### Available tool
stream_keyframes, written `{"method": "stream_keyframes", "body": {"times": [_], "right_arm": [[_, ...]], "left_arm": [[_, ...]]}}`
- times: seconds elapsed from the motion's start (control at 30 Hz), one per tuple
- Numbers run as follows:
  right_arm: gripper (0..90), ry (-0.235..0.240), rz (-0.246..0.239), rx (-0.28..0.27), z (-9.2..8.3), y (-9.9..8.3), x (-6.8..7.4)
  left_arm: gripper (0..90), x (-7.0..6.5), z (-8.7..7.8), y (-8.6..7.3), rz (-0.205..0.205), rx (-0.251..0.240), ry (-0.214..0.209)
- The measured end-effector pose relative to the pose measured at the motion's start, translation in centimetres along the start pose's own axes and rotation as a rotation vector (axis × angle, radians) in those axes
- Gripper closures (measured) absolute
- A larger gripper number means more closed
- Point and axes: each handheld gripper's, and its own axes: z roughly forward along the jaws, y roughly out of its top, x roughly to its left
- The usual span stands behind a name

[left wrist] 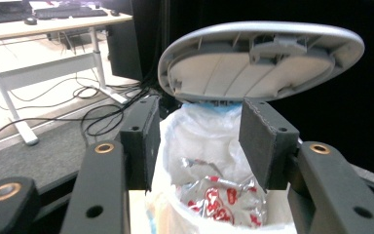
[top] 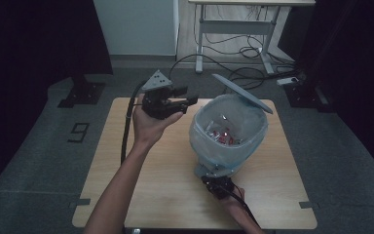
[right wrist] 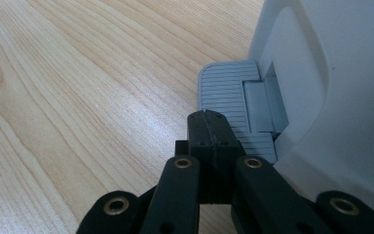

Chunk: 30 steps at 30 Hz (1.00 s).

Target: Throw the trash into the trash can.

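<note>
Bin (top: 229, 134) stands on the table (top: 165, 185), right of centre, lid (top: 242, 92) tilted up and open, its bag holding red-and-white wrappers (top: 221, 135). The right hand-held gripper (right wrist: 209, 122), jaws pressed together and empty, bears on the grey pedal (right wrist: 229, 92) at the bin's near foot. The left hand-held gripper (top: 182, 100), jaws apart with nothing between them, hangs just left of the rim, aimed rightward at the mouth; it is the nearer one to the opening.
</note>
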Motion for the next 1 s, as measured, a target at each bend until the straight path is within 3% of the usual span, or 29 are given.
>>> {"method": "stream_keyframes", "body": {"times": [0.5,1.0], "right_arm": [[90.0,-0.004,0.000,0.000,0.0,0.0,0.0],[90.0,-0.003,0.007,-0.002,0.0,0.0,0.1]], "left_arm": [[49.9,-0.2,-2.6,-2.7,0.043,0.028,0.042],[48.7,0.4,-5.0,-5.6,0.037,0.041,0.066]]}}
